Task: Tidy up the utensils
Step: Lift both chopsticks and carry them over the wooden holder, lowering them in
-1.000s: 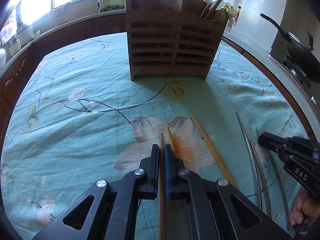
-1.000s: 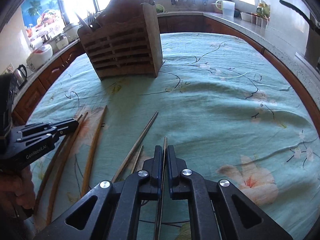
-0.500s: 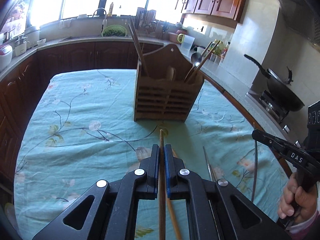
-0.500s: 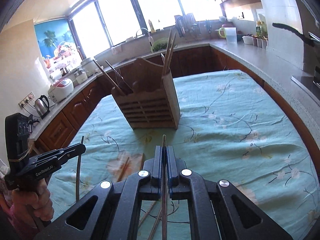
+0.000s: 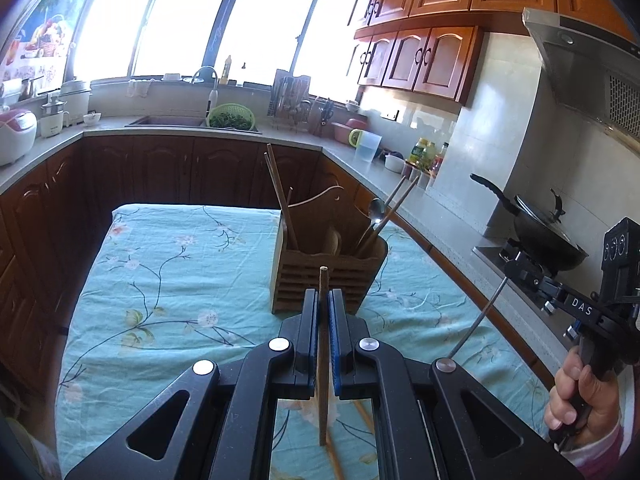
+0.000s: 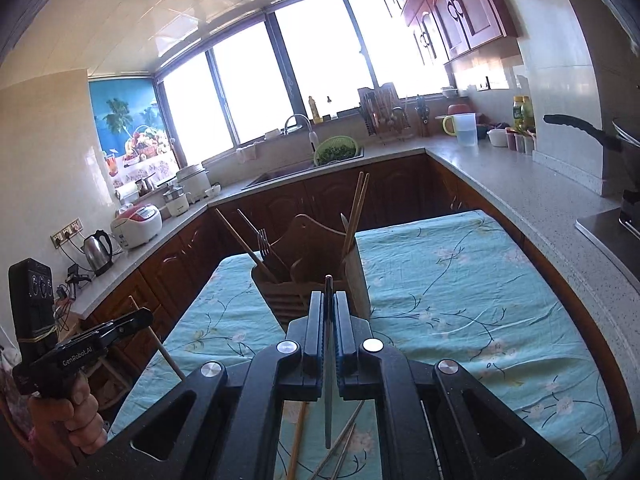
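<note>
A wooden slatted utensil holder (image 5: 328, 276) (image 6: 312, 280) stands on the table with chopsticks, a spoon (image 5: 376, 210) and a fork (image 6: 262, 240) in it. My left gripper (image 5: 324, 300) is shut on a wooden chopstick (image 5: 323, 344), raised above the table short of the holder. My right gripper (image 6: 329, 300) is shut on a metal chopstick (image 6: 328, 360), also raised, and shows in the left wrist view (image 5: 516, 270) with the metal chopstick (image 5: 476, 320) hanging from it. The left gripper shows at the left of the right wrist view (image 6: 140, 316).
The table wears a teal floral cloth (image 5: 172, 272) (image 6: 460, 280). More wooden and metal chopsticks (image 6: 340, 440) lie on it below the grippers. Countertops ring the table, with a wok (image 5: 540, 236) on the stove at right and a sink (image 5: 168, 120) at the back.
Both grippers have lifted their chopsticks off the cloth and risen well above the table. The holder now sits lower and farther in both views.
</note>
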A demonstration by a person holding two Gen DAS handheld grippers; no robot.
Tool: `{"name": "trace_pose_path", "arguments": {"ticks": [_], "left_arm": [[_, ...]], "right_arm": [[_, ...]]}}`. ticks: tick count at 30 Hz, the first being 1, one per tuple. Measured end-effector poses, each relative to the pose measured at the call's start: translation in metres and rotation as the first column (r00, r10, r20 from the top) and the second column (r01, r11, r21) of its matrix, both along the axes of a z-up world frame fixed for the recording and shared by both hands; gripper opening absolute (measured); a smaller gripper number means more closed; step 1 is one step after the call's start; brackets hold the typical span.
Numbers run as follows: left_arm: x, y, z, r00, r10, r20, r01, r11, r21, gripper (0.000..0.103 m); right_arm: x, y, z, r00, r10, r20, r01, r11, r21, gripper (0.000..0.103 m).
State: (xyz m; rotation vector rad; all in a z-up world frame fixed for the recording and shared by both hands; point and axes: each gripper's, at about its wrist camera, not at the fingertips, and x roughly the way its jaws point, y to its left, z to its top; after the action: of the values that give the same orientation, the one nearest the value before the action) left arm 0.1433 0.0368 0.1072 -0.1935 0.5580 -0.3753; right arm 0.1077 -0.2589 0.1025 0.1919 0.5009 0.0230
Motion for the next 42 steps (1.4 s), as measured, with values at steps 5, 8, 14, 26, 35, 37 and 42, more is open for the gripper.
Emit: {"name": "trace_pose_path", "arguments": {"ticks": [5,8,14,26,35,37,42], "left_arm": [[0.002,0.002,-0.001,1.000,0.009,0.007,-0.009,1.000,-0.005,0.003],[0.008,0.001,-0.002,1.000,0.014,0.010,-0.014,1.000,-0.010,0.003],[0.024,0.000,0.008,0.999,0.022,0.035,-0.022,1.000,-0.019,0.003],[0.074,0.001,0.048,0.979,0.081,0.185,-0.070,0.995,-0.064,0.003],[0.128,-0.019,0.036,0.954,0.151,0.258,-0.124,0.985,-0.118,0.003],[0.139,-0.024,0.023,0.952,0.171,0.254,-0.144,0.982,-0.123,0.003],[0.161,-0.034,-0.016,0.955,0.198,0.222,-0.171,0.976,-0.137,0.003]], "right_arm": [[0.008,0.001,0.003,1.000,0.004,0.005,-0.004,1.000,0.003,0.004],[0.011,0.000,0.005,1.000,0.004,0.009,-0.004,1.000,0.006,0.004],[0.022,-0.002,0.014,0.999,-0.002,0.036,0.001,1.000,0.007,0.004],[0.065,-0.009,0.064,0.983,-0.031,0.182,0.028,0.999,0.016,0.004],[0.110,-0.012,0.083,0.966,-0.066,0.250,0.070,0.997,-0.008,0.004],[0.118,-0.012,0.078,0.965,-0.076,0.249,0.083,0.996,-0.019,0.004],[0.131,-0.016,0.050,0.972,-0.083,0.219,0.085,0.996,-0.004,0.004]]}}
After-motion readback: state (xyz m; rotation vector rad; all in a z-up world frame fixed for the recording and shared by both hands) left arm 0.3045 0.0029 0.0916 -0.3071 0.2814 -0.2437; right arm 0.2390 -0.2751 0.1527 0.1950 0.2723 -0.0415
